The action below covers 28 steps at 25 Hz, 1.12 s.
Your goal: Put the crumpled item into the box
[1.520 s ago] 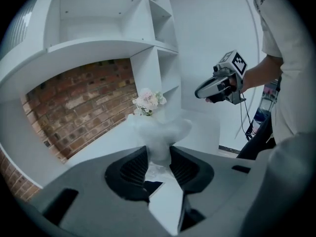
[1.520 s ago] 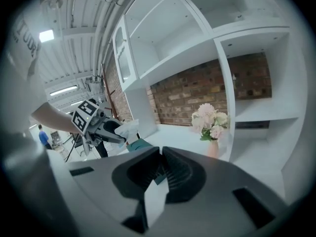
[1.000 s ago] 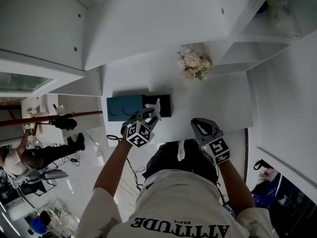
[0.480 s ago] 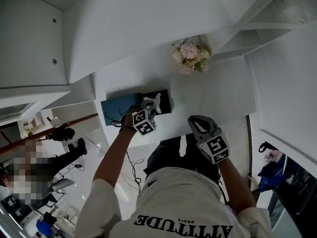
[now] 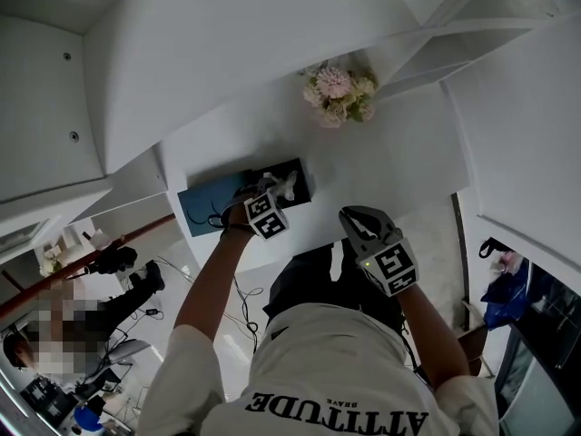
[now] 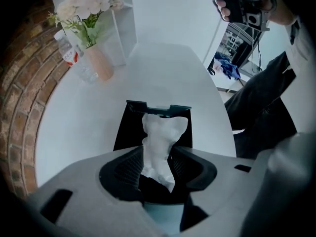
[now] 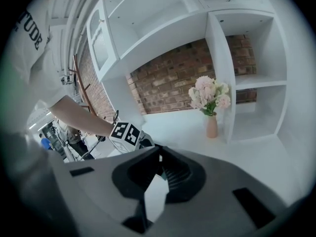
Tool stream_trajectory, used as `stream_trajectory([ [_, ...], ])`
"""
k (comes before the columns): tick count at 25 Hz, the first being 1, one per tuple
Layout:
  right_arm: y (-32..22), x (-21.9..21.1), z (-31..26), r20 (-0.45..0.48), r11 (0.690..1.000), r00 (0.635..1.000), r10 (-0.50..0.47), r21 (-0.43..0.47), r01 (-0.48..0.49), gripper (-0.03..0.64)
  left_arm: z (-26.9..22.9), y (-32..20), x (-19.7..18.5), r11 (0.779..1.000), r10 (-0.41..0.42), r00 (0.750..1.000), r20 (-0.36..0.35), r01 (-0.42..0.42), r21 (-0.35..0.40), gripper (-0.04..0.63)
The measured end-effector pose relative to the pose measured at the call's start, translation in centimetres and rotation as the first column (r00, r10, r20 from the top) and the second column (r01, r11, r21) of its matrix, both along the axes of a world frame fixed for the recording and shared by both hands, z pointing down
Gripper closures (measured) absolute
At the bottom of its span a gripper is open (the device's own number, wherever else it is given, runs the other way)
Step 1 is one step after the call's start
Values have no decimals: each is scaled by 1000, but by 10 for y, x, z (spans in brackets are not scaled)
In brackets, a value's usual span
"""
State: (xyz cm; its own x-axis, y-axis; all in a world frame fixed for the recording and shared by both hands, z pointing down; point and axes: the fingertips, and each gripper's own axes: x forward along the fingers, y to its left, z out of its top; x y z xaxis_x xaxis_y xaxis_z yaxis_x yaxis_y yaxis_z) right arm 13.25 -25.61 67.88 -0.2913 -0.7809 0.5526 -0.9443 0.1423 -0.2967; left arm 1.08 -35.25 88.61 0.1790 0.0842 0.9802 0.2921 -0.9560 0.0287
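Observation:
The crumpled white paper (image 6: 160,137) stands between the jaws of my left gripper (image 6: 157,154), its far end down in the open black box (image 6: 129,130). The jaws have just been opening. They stand apart beside the paper rather than squeezing it. In the head view the left gripper (image 5: 270,189) points steeply down over the box (image 5: 298,173), with the paper (image 5: 282,183) showing white at its tip. My right gripper (image 5: 350,215) hovers at the table's near edge, apart from the box, with its fingertips together and nothing between them (image 7: 158,157).
The box's blue lid (image 5: 203,211) lies folded out to the left. A vase of pink flowers (image 5: 336,94) and a plastic bottle (image 6: 78,63) stand at the back of the white table (image 5: 399,166). White shelves rise behind and to the right.
My left gripper has sunk onto the box with the paper, which now reaches down into the opening. The right gripper has barely shifted.

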Motion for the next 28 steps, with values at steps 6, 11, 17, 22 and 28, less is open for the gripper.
stream_trajectory([
  [6,-1,-3,3,0,1000,1000,4,-6,-4,580,-6,-5,0,999,-54,998,-30,54,-2,366],
  [11,-3,-10,1,-10,1000,1000,-6,-1,6,580,-24,-12,3,992,-125,987,-100,126,7,357],
  [17,-6,-20,-7,-32,1000,999,-19,10,19,580,-56,-21,1,964,-261,937,-232,264,-22,362],
  [22,-6,-28,-20,-60,999,998,-29,28,31,580,-88,-19,-12,932,-359,874,-328,355,-72,413],
  [28,-6,-30,-39,-105,997,994,-32,60,39,580,-122,-19,-37,888,-446,793,-415,449,-96,478],
])
